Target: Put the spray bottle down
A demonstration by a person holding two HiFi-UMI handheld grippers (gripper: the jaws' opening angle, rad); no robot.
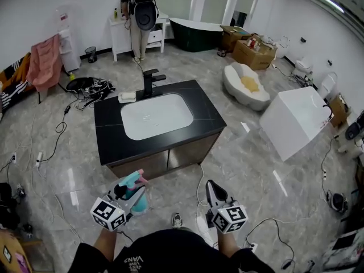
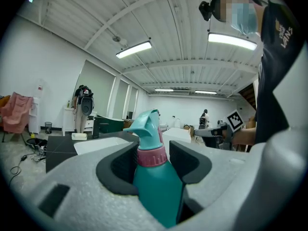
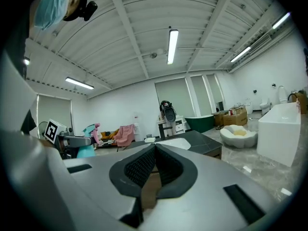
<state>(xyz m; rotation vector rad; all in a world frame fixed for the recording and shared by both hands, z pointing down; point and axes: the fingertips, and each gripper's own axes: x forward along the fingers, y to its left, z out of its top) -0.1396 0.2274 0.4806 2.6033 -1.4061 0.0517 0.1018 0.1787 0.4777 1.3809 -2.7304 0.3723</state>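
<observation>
A teal spray bottle (image 2: 155, 177) with a pink collar and a teal trigger head stands upright between the pads of my left gripper (image 2: 153, 161), which is shut on its body just below the collar. In the head view that bottle (image 1: 135, 195) and left gripper (image 1: 126, 193) hang low at the left, short of the black vanity (image 1: 114, 143). My right gripper (image 1: 211, 190) is beside it at the right, level with it. In the right gripper view the right gripper (image 3: 155, 163) has its tips touching and nothing between them.
The vanity has a white basin (image 1: 156, 116), a black tap (image 1: 149, 80) and a white soap dish (image 1: 127, 96). Cables (image 1: 60, 127) trail over the marble floor at the left. A white bathtub (image 1: 296, 120), cardboard boxes (image 1: 250, 52) and a standing person (image 1: 138, 17) lie beyond.
</observation>
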